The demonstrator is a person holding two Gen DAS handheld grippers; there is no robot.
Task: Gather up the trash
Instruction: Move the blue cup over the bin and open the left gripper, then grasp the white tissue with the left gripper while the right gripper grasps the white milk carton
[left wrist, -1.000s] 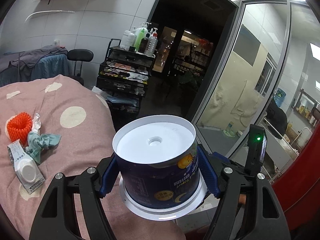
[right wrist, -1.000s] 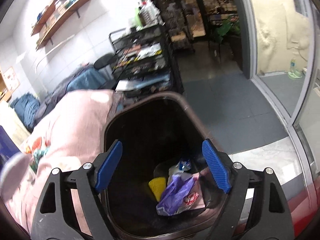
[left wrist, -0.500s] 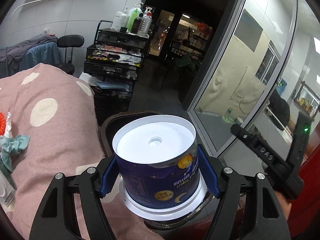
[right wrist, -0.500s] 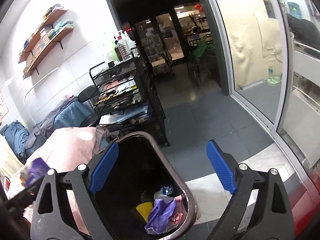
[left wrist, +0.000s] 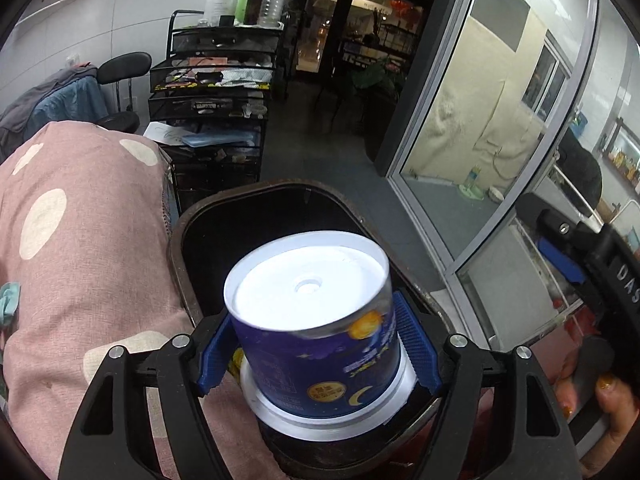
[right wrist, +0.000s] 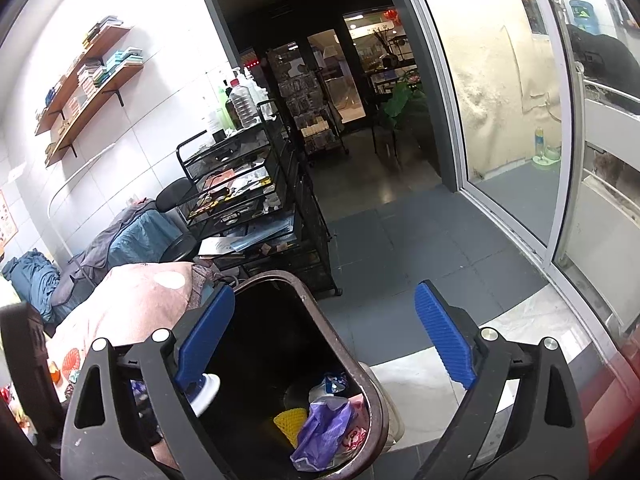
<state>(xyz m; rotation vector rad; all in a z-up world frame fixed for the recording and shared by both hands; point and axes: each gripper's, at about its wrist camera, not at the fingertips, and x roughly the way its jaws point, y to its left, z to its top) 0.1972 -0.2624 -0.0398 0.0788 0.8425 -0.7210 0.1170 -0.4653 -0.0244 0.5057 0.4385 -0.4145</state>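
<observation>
My left gripper (left wrist: 320,350) is shut on a dark blue round tub with a white lid (left wrist: 316,336) and holds it over the near rim of the brown trash bin (left wrist: 256,196). The tub's white edge also shows in the right wrist view (right wrist: 206,394). My right gripper (right wrist: 324,340) is open and empty above the same bin (right wrist: 372,396), which holds a purple bag (right wrist: 320,432), a yellow net piece (right wrist: 290,420) and wrappers.
A pink polka-dot cloth surface (left wrist: 80,240) lies left of the bin. A black wire cart with bottles (left wrist: 216,92) stands behind it. A glass sliding door (left wrist: 480,120) is at the right. Grey floor (right wrist: 400,240) spreads beyond the bin.
My left gripper has carried the tub rightward from over the pink cloth to above the bin. My right gripper has tilted up and drawn back from the bin.
</observation>
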